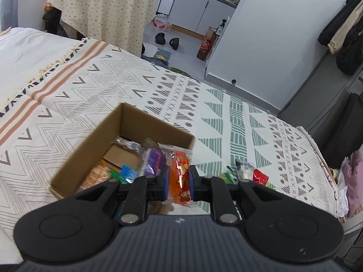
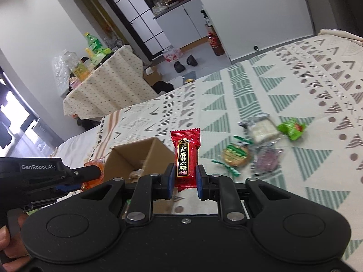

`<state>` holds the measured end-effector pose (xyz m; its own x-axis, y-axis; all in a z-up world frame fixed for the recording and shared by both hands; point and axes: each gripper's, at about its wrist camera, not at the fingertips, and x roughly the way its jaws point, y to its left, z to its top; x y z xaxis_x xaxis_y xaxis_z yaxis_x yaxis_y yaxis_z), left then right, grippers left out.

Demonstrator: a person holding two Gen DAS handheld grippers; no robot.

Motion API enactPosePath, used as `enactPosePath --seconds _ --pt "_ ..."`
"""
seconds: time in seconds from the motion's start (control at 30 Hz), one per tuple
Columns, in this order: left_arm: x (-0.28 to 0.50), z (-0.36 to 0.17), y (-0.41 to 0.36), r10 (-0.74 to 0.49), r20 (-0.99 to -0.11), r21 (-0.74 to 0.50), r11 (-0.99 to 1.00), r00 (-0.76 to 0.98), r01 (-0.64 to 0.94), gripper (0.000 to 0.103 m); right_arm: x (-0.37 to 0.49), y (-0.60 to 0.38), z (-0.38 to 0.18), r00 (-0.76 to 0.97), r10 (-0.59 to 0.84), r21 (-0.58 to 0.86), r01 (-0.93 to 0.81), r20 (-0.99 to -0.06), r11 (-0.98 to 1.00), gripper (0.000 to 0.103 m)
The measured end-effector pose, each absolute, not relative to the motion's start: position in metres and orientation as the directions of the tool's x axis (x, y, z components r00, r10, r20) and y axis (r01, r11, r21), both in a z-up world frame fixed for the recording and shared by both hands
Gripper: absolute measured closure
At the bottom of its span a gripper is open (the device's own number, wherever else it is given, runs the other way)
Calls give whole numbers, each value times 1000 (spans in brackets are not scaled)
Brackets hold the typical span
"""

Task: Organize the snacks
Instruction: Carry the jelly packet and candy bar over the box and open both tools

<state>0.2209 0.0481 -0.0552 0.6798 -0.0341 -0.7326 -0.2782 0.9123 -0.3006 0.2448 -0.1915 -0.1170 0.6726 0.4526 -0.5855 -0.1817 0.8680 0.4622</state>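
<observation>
Bed (image 1: 95, 86) carries the cardboard box (image 1: 145, 122), centre-left of the left view, already part-filled. Your left gripper (image 1: 179, 182) sits at its near right corner, fingers clamped on the orange packet (image 1: 181, 176), long axis upright, so it's the nearer one to drop. Your right gripper (image 2: 183, 179) grips the red candy (image 2: 186, 156) upright; the box lies just left of it. Loose snacks (image 2: 261, 145) remain at right.

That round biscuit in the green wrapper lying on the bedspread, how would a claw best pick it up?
Probably from above, pinching the round biscuit across its middle. It lies flat on the bedspread, so no side gets underneath it. The twisted wrapper ends look too flimsy to grip.
</observation>
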Motion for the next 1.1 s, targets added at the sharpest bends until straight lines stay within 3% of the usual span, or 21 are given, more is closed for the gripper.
enactPosePath --seconds 0.7,1.0,1.1 --pt "215 -70 112 -24 -735 -352 868 677 -351 86 245 -118 -109 634 498 434 -270 -591 859 84" --pt "207 -63 128 -5 -728 -368 846 685 -385 76 238 -94 -111 599 524 438 -299 -606 848 84" --pt "202 -61 131 1 -730 -367 843 684 -394 65 234 -86 -111 578 544 444 -320 -608 837 83"
